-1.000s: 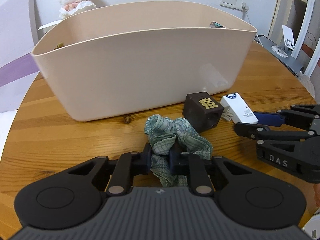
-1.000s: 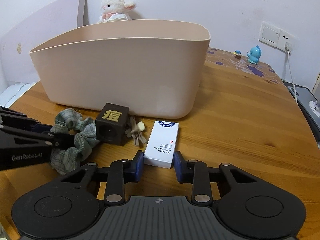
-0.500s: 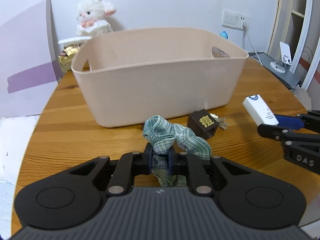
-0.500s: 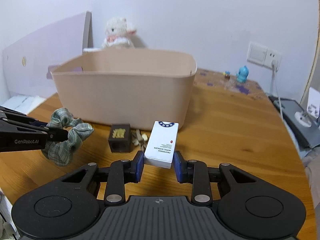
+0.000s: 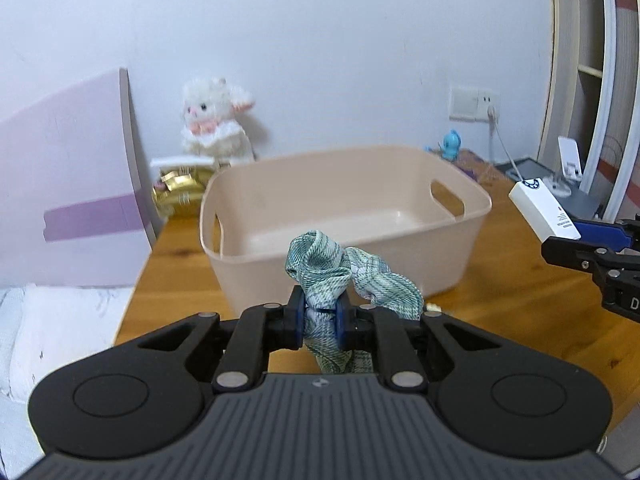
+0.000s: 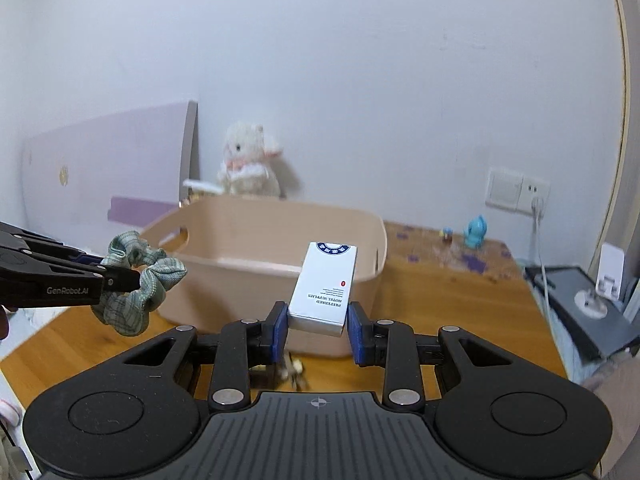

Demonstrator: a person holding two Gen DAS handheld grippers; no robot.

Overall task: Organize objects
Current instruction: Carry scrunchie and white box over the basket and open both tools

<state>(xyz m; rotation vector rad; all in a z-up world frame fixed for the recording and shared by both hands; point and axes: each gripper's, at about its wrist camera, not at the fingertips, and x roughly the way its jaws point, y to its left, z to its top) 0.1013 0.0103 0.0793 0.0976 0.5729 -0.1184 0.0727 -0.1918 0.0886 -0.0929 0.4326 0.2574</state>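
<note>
Above the table (image 5: pixel 500 304), both loads are now lifted: left gripper (image 5: pixel 320 322) clamps scrunchie (image 5: pixel 340 276), right gripper (image 6: pixel 318 330) clamps white box (image 6: pixel 326 284); bin (image 5: pixel 400 248) drop looks next.

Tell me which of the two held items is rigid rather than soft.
The white box in the right gripper: flat-sided, printed. The left gripper holds a crumpled green scrunchie.

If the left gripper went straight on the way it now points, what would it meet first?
Probably the near wall or rim of the beige bin, which sits directly beyond the left gripper and the green scrunchie it clamps. The gripper's height against the rim is unclear; it might just pass over into the bin.
</note>
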